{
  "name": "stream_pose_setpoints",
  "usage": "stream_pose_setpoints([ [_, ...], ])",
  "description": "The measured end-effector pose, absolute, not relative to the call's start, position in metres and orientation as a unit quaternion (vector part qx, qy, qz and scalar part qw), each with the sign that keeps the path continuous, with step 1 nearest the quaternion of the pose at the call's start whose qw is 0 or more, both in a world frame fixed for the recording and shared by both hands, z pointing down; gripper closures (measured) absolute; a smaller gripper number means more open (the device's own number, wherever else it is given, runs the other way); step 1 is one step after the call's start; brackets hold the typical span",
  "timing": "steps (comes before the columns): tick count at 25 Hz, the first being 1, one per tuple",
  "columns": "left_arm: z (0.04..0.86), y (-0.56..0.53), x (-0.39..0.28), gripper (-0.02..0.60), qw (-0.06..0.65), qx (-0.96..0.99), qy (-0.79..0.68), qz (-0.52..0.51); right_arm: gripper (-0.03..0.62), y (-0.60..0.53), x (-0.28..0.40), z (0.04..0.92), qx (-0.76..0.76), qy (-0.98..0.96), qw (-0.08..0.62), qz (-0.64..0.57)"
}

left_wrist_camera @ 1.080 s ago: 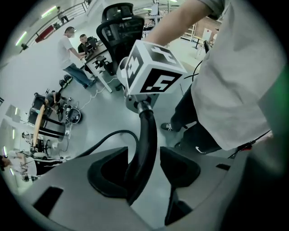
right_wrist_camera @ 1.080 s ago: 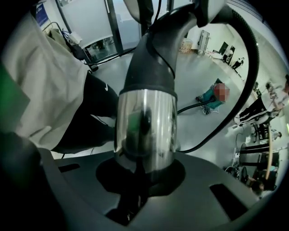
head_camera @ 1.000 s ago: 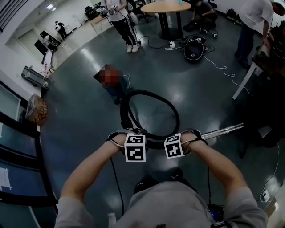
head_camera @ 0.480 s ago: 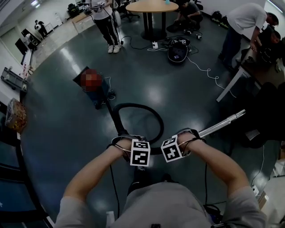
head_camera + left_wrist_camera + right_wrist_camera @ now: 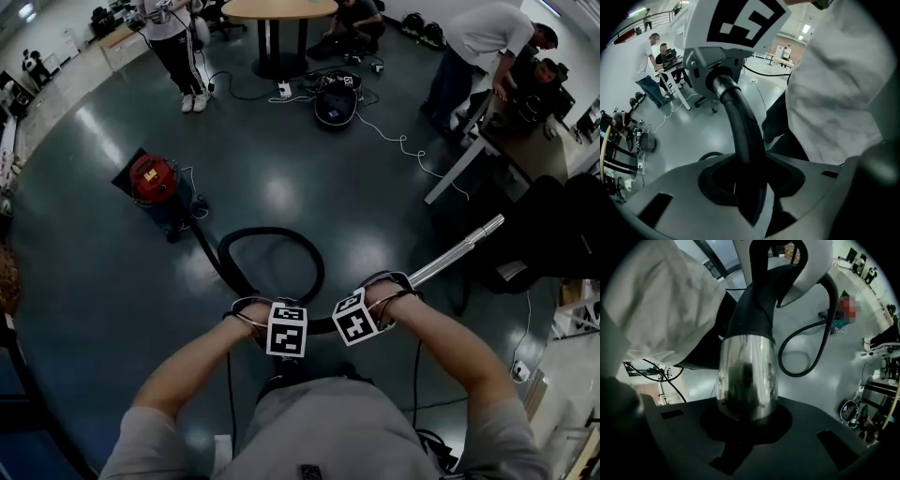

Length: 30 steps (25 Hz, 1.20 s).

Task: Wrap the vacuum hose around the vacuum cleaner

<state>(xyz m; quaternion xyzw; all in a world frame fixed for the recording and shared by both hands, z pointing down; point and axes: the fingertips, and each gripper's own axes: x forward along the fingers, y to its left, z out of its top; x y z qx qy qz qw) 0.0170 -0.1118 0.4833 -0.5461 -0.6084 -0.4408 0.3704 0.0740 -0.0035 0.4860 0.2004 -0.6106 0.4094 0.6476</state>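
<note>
Left claw [image 5: 751, 185]: just closing on black flexible hose [image 5: 739, 124]; right claw [image 5: 747, 427]: clamped on chrome wand [image 5: 747, 373]. Pickup step; next, loop round red vacuum cleaner [image 5: 153, 180].

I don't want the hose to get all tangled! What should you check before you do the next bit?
1. left gripper on the hose: its jaws have just been closing, with the hose between them. Ok.
2. right gripper shut on the metal tube: ok.
3. hose wrapped around the vacuum cleaner: not ok, it lies looped on the floor beside it.
4. hose joined to the vacuum cleaner: cannot tell.
5. standing person well away from the vacuum cleaner: ok.
</note>
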Motion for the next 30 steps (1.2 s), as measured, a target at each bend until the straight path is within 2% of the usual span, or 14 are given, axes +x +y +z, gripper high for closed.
stream_pose_setpoints([
  [10,0.482,-0.145,0.026,0.419,0.381,-0.557,-0.611,-0.413,0.551,-0.040,0.079,0.489,0.239,-0.610,0.635,0.408],
  [21,0.466,-0.129,0.069,0.417,0.364,-0.590,-0.569,-0.442,0.549,-0.049,0.142,0.480,0.318,-0.624,0.668,0.250],
  [22,0.465,-0.125,0.075,0.417,0.362,-0.592,-0.565,-0.446,0.543,-0.046,0.151,0.480,0.327,-0.624,0.666,0.246],
  [26,0.465,-0.112,0.089,0.417,0.336,-0.600,-0.548,-0.477,0.387,-0.031,0.188,0.477,0.357,-0.622,0.653,0.245],
  [30,0.473,-0.099,0.103,0.414,0.305,-0.611,-0.525,-0.508,0.381,-0.015,0.211,0.484,0.381,-0.635,0.626,0.243],
])
